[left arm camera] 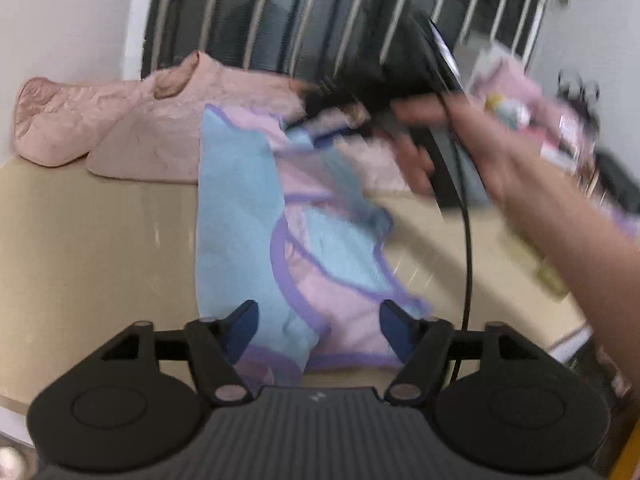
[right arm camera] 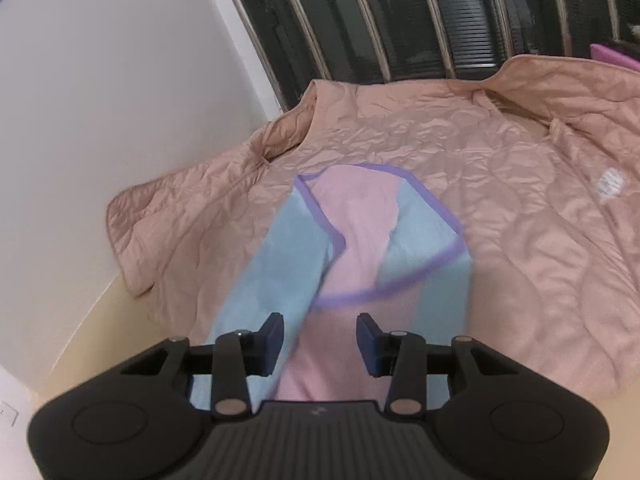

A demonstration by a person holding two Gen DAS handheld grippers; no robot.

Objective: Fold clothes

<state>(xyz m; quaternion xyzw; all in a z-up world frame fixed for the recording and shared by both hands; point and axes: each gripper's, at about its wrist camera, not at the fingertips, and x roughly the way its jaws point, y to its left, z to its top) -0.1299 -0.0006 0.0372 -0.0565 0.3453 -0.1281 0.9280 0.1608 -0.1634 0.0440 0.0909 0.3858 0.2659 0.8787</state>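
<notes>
Counting two garments: one blue-and-pink top with purple trim, one quilted pink jacket. Two grippers, one bare hand showing in the left wrist view, gripping the right gripper's handle, heavily blurred.

Top is lying on the tan table, far end overlapping the jacket, near end reaching toward the cameras. Long axis is running near-to-far in the left view; in the right view it is running diagonally, lower left to upper right, ending on the jacket. Curved purple hems are showing on the top; can't tell neckline from armhole. Fabric is rumpled and partly doubled over, not flat.

Jacket is sitting at the back of the table against the wall and the barred window, spread wide, collar toward the window.

Left gripper: fingers standing apart, cloth lying between and under them, pads not pressing on it. Right gripper: fingers also apart, cloth passing under the gap, left pad close to the blue edge, no clamp visible.

Pink clutter at far right is too blurred to identify.
</notes>
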